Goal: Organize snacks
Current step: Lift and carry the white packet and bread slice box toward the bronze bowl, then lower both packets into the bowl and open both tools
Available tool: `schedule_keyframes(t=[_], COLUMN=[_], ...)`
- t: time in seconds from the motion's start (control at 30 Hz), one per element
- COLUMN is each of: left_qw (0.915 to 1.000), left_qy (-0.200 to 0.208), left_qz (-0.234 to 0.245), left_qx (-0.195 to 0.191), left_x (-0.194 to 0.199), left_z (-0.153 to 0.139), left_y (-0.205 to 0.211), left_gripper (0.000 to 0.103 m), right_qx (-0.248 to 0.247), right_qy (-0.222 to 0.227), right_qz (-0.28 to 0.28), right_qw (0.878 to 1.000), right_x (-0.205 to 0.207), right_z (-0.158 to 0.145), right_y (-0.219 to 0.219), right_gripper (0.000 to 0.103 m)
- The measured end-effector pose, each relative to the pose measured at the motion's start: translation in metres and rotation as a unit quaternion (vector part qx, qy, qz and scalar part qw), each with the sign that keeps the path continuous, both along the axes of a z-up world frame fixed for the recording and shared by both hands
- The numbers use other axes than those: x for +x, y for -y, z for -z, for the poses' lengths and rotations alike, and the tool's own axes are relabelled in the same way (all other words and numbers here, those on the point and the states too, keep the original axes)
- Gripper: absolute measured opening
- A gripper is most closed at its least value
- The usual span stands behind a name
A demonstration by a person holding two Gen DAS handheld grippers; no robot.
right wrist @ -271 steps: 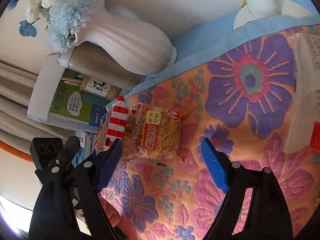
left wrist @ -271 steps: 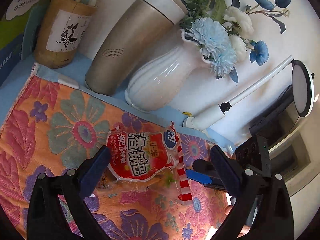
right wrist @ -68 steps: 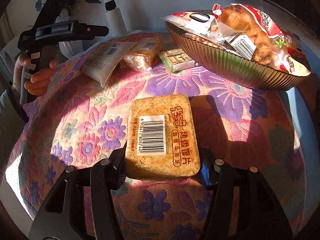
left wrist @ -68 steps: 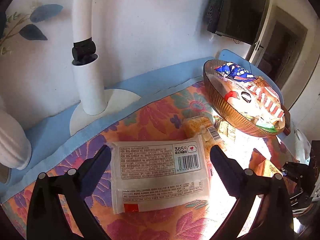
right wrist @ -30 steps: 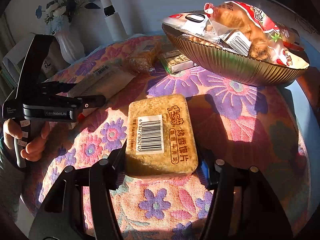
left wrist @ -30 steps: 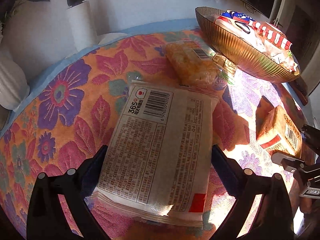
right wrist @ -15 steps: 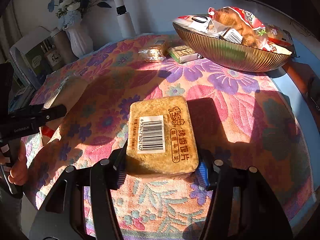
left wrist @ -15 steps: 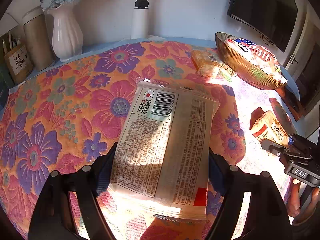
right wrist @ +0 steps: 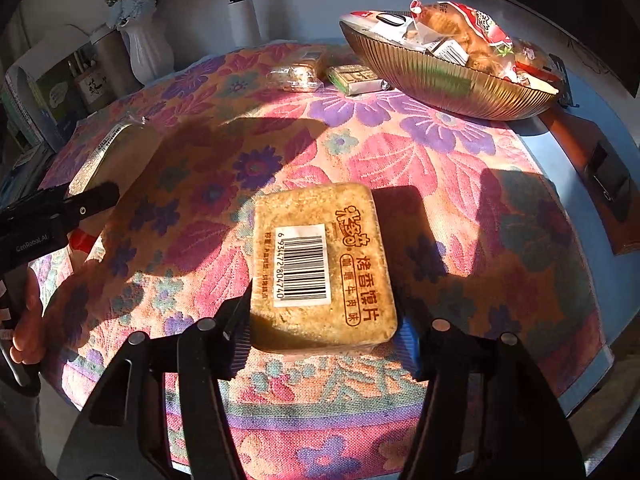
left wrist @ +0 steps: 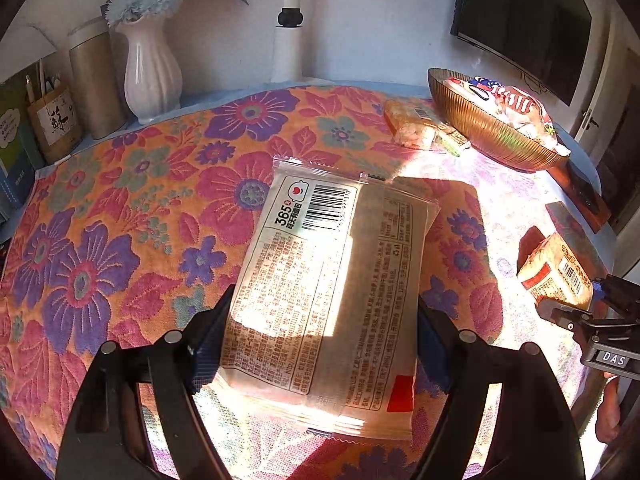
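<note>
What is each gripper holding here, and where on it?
The left gripper pinches the white bread packet across its long side edges near the bottom end. The right gripper clamps the golden snack pack by its sides at the near end.

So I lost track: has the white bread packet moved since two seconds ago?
Yes. The white bread packet was lifted and drawn back from the lamp post.

Both the matte-black two-finger left gripper (left wrist: 320, 344) and matching right gripper (right wrist: 322, 340) carry ribbed blue pads, silver round screws and white lettering.
</note>
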State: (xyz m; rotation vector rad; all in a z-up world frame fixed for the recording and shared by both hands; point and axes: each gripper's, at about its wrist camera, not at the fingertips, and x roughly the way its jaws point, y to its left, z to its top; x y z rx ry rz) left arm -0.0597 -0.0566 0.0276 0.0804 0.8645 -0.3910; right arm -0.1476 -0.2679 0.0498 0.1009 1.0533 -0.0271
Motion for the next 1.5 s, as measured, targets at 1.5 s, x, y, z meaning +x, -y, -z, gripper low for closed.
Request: schedule_keyframes(t=[1.5], left_qw=[0.9796], left_qy=[0.020], left_qz=[0.136], left_qx=[-0.147], left_x=[0.210], left_z=[-0.119], left_y=[0.207], left_gripper=[0.090], right_qx=[0.066], right_qy=[0.186], right_qz=[0.158], right_qw=[0.967], right_x=[0.108], right_z=[-0.114], right_y=[0.186], right_gripper=[0.060])
